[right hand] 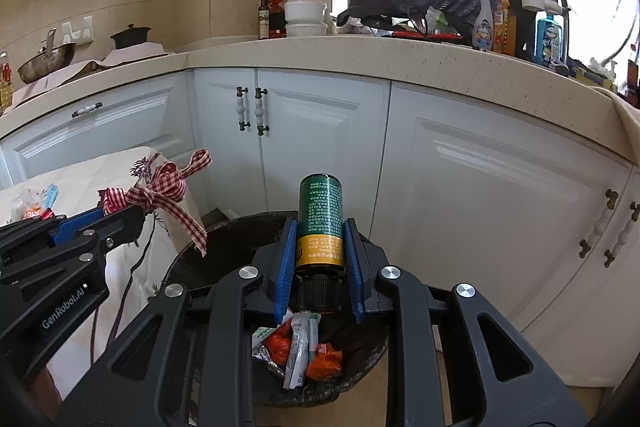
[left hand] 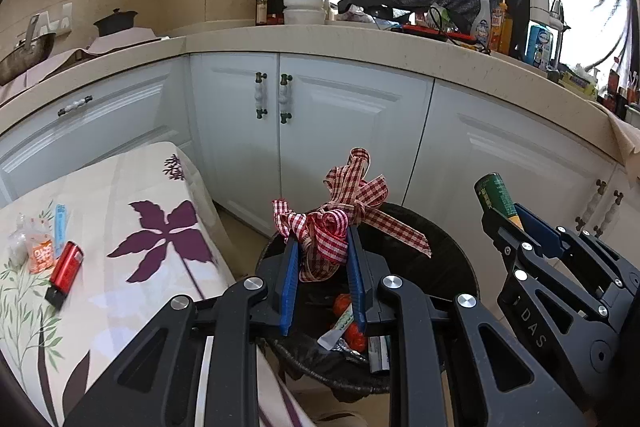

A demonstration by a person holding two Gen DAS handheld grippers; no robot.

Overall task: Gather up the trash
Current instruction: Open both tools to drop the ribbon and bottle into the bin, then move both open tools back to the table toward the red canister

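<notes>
- White kitchen cabinets (right hand: 320,147) with dark-tipped handles run under a speckled beige countertop (right hand: 400,59), which carries cleaning bottles, stacked white bowls and a dark oil bottle.
- The left gripper (left hand: 322,247) has its blue pads closed on a red-and-white gingham ribbon bow (left hand: 340,211), held over a black trash bin (left hand: 432,267).
- The right gripper (right hand: 320,247) is clamped around a green-and-yellow bottle (right hand: 321,223), black cap toward the camera, above the same bin.
- The bottle's label has small print too fine to read.
- Inside the bin lie orange wrappers (right hand: 324,363), a white sachet and crumpled foil.
- "GenRobot.AI" is printed on the left gripper's body in the right wrist view; "DAS" shows on the right gripper's arm in the left wrist view.
- A floral tablecloth (left hand: 120,211) beside the bin holds a red lighter (left hand: 66,267) and small packets.
</notes>
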